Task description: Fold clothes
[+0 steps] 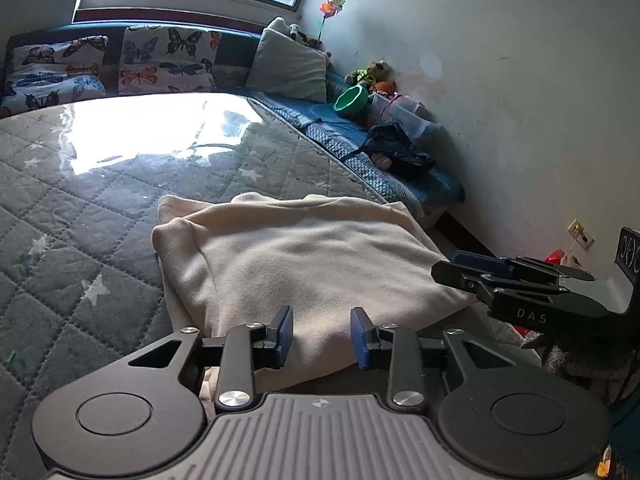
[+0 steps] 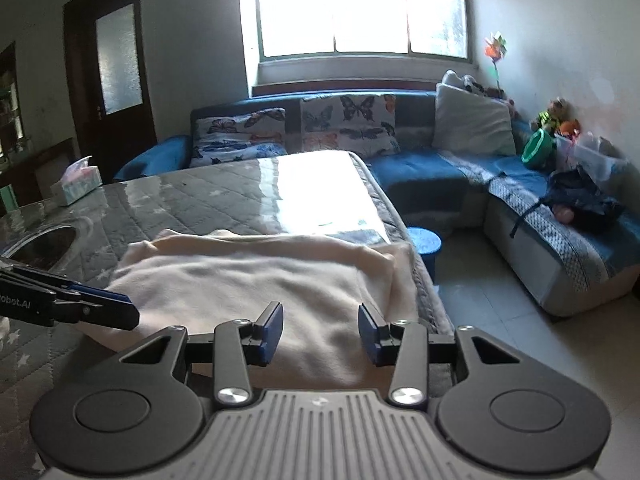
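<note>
A cream garment (image 1: 304,256) lies folded in a thick rectangle on the grey quilted table top (image 1: 80,216), near its front right corner. My left gripper (image 1: 322,338) hovers over the garment's near edge, open, with only a gap between its blue pads. My right gripper (image 1: 472,268) comes in from the right at the garment's right edge. In the right wrist view the same garment (image 2: 248,276) fills the middle. My right gripper (image 2: 320,334) is open above its near edge, nothing pinched. The left gripper (image 2: 116,308) reaches in from the left at the garment's left corner.
The table's right edge (image 2: 420,276) drops to a tiled floor with a blue stool (image 2: 426,240). A blue corner sofa (image 2: 420,168) holds butterfly cushions (image 2: 348,124), a green bowl (image 2: 538,148) and a dark bag (image 2: 580,196). A tissue box (image 2: 76,184) sits at the table's far left.
</note>
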`<move>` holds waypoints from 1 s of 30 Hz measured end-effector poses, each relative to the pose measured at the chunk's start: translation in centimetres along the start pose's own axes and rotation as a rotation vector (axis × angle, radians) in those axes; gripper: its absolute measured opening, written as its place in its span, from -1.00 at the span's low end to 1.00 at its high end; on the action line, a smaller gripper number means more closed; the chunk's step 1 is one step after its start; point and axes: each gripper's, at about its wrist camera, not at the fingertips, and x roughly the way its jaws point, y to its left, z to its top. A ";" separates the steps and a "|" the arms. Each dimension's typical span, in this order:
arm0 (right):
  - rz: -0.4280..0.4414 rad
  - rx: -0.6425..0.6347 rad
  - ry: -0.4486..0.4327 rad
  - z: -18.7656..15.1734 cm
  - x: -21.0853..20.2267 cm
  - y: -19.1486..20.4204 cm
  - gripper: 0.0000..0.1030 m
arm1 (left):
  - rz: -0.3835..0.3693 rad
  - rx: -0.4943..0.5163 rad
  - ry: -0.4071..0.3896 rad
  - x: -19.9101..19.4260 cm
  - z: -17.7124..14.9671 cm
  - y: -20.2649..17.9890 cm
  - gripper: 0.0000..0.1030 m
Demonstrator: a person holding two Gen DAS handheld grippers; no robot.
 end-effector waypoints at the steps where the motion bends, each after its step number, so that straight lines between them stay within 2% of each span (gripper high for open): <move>1: 0.000 -0.018 -0.003 0.0 0.0 0.4 -0.15 | 0.003 0.002 -0.002 -0.2 -0.1 0.0 -0.33; 12: 0.005 -0.120 0.038 -1.1 0.7 3.2 -0.09 | 0.009 -0.024 0.003 -0.9 -1.3 0.4 -0.34; 19: 0.034 -0.138 -0.006 -0.3 -0.3 4.3 0.07 | 0.013 -0.039 -0.022 -1.8 -1.5 0.4 -0.33; 27: 0.064 -0.147 0.038 -1.0 1.5 5.2 0.10 | 0.000 -0.109 -0.008 -1.7 -1.8 1.7 -0.34; 30: 0.068 -0.144 0.030 -0.9 1.3 5.1 0.10 | -0.013 -0.118 -0.039 -2.4 -1.2 1.7 -0.33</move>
